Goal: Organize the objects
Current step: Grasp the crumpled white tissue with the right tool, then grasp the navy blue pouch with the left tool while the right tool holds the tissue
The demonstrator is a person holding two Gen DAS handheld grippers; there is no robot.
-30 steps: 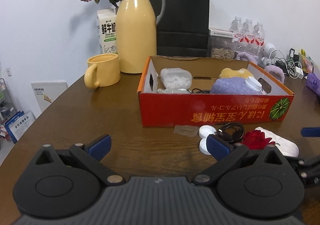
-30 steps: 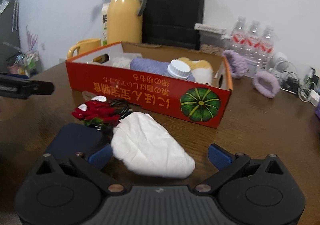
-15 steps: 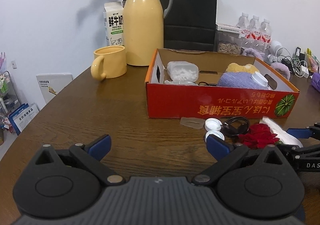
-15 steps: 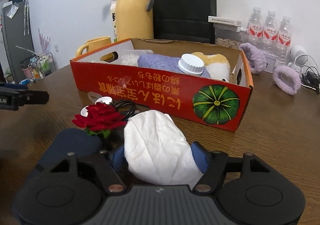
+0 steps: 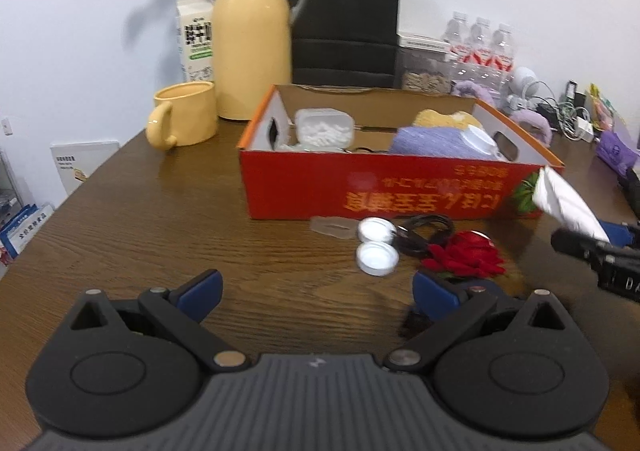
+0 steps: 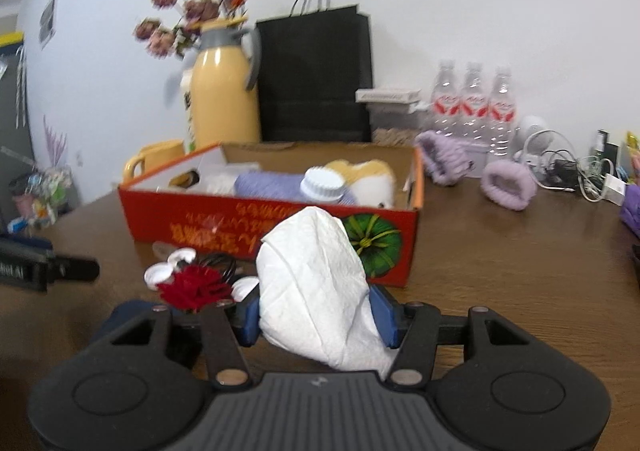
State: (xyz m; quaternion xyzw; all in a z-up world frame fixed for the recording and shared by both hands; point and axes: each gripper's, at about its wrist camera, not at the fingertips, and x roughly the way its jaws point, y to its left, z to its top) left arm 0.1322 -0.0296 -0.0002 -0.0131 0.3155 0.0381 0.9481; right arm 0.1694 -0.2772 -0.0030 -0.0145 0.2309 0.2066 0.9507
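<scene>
A white soft paper pack sits between the blue pads of my right gripper, whose jaws are closing and pressing on it. The pack is off the table in front of the red cardboard box. From the left wrist view the pack hangs at the box's right front corner. My left gripper stands open over bare table, holding nothing. Ahead of it lie a red rose, two white caps and a black cable. The box holds a purple bundle, a white container and a yellow item.
Behind the box stand a yellow thermos, a yellow mug, a milk carton and a black paper bag. Water bottles, purple scrunchies and tangled cables sit at the back right. A clear plastic piece lies by the box's front.
My right gripper's jaws closed from wide open onto the white pack and raised it from the table, tilted up before the box. The left gripper has hardly moved.
</scene>
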